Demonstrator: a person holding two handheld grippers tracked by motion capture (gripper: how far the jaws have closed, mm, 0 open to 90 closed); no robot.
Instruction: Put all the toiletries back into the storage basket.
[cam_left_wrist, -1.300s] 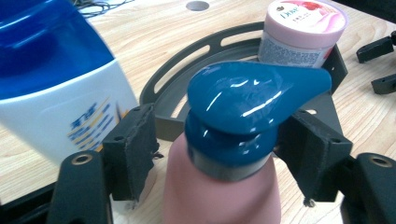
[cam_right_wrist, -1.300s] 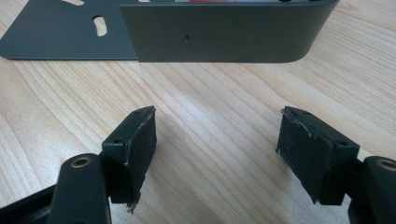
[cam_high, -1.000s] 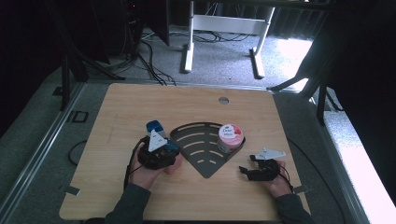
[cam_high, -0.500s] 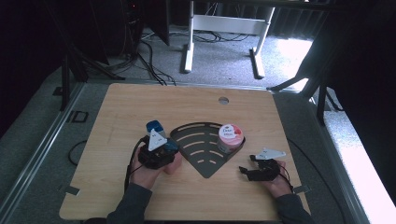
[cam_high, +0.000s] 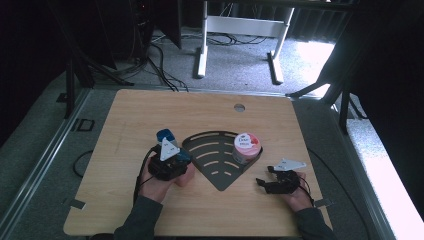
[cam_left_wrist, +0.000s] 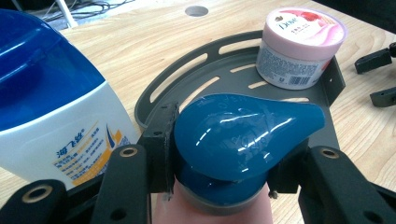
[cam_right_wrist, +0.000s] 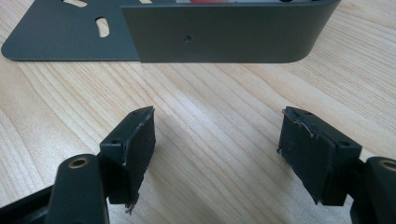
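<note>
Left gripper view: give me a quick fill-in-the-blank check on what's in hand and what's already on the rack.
1. The left gripper has its jaws closed on the teal cap of a ____ bottle.
2. The pink-lidded jar stands on the dark corner ____.
3. The right gripper hovers over the table with its jaws ____.
4. The blue-capped white bottle stands ____ the rack, on the wood.

Missing words: pink; rack; open; beside

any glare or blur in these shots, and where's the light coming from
High view: dim overall, with bright daylight on the floor at the right and beyond the table. Left gripper view: sharp, with glossy highlights on the blue cap between the jaws; the white bottle looms large at the left edge. Right gripper view: even light, crisp wood grain, soft shadow under the grey rack's wall.
</note>
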